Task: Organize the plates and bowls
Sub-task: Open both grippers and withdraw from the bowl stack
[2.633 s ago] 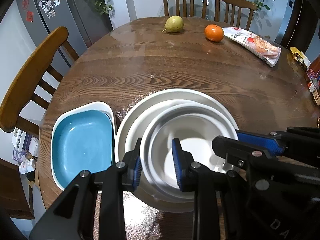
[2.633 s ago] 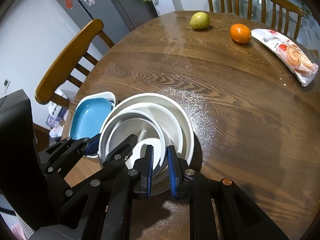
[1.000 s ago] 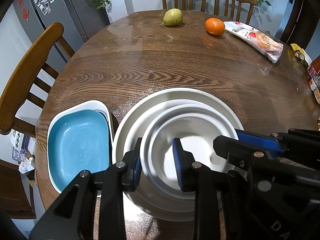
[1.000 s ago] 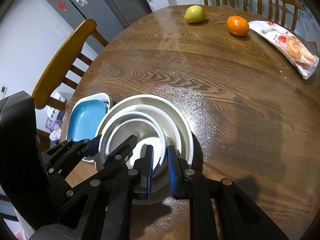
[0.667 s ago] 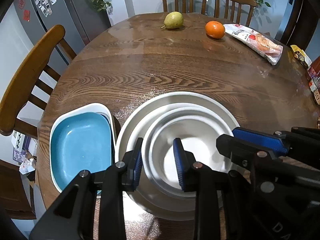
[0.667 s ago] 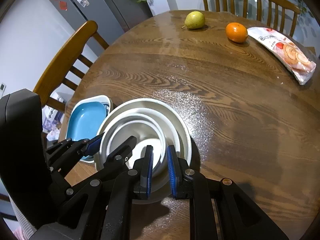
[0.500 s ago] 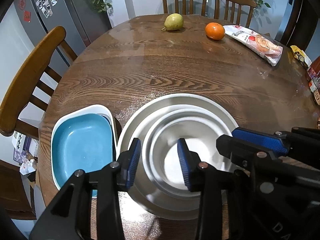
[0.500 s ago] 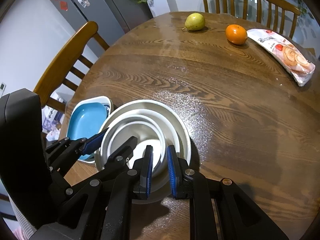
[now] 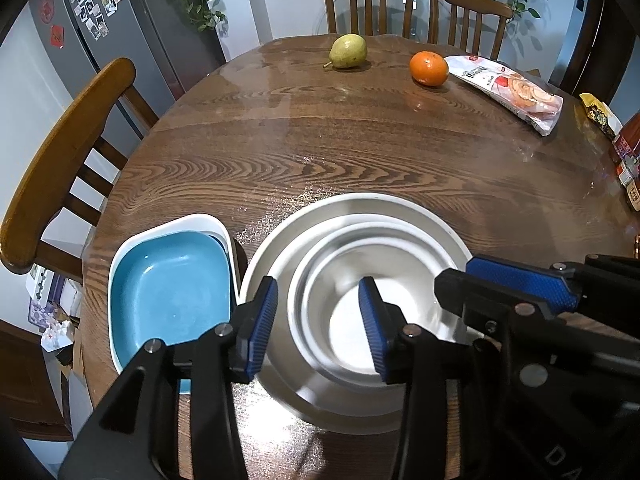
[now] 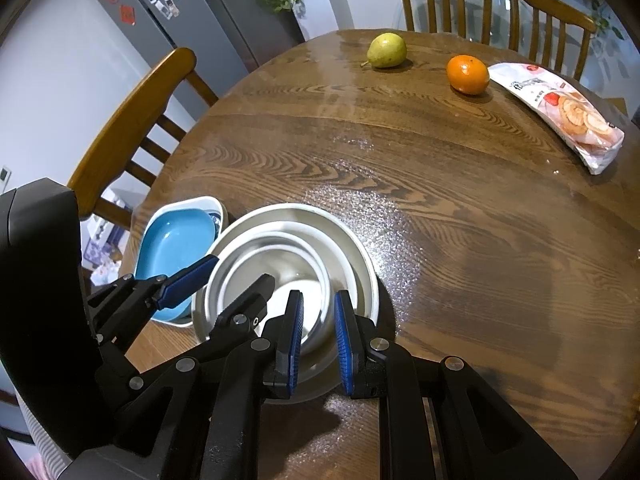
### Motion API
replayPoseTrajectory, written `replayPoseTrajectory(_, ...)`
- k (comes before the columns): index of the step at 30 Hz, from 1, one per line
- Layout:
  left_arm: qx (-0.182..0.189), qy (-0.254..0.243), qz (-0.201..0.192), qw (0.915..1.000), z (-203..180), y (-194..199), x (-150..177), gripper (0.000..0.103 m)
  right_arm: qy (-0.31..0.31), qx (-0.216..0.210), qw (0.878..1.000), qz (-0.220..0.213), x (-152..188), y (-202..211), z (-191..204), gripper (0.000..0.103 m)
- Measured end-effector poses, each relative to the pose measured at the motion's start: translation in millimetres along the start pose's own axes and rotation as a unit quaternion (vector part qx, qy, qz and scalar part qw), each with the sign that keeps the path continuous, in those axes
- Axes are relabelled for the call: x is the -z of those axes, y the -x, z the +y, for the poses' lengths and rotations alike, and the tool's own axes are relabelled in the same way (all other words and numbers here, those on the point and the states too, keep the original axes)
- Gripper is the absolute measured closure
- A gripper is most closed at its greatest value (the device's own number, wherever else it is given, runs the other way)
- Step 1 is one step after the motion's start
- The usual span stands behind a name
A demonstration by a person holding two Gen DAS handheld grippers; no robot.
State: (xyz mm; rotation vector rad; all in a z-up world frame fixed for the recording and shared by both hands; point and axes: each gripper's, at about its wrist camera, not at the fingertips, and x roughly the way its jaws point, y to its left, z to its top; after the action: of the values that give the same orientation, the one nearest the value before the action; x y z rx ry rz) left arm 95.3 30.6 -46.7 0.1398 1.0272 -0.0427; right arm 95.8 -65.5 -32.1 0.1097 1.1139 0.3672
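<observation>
Left wrist view, pear (image 9: 348,51), orange (image 9: 428,68), snack bag (image 9: 508,92) far across table (image 9: 320,140)

Left gripper (image 9: 318,326): its jaws are opening, now standing clear on either side of the inner white bowl's (image 9: 362,300) near-left rim, where earlier they were pinching it.
Inner white bowl: now sitting released inside the large white bowl (image 9: 416,212).

Home dining room: wooden table (image 9: 360,152), chairs (image 9: 372,4), fridge (image 9: 120,28).
</observation>
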Motion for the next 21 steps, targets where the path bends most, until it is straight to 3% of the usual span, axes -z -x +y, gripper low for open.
replayPoseTrajectory(2,-0.001,0.000,-0.003,1.0000,0.1,1.9,0.4,0.048,0.000,0.000,1.000,-0.001,0.8,1.4,-0.1,0.085)
replayPoseTrajectory(14,-0.004,0.000,-0.017,0.9998,-0.7,13.2,0.7,0.046,0.003,0.000,1.000,-0.014,2.6,12.6,2.0,0.085)
replayPoseTrajectory(18,-0.007,0.001,-0.021,0.9998,-1.8,16.0,0.9,0.037,0.002,0.000,1.000,-0.017,3.6,15.4,2.1,0.085)
replayPoseTrajectory(21,-0.005,0.003,-0.024,0.9997,-2.4,18.5,0.6,0.036,0.002,0.002,1.000,-0.018,3.8,16.7,2.0,0.079)
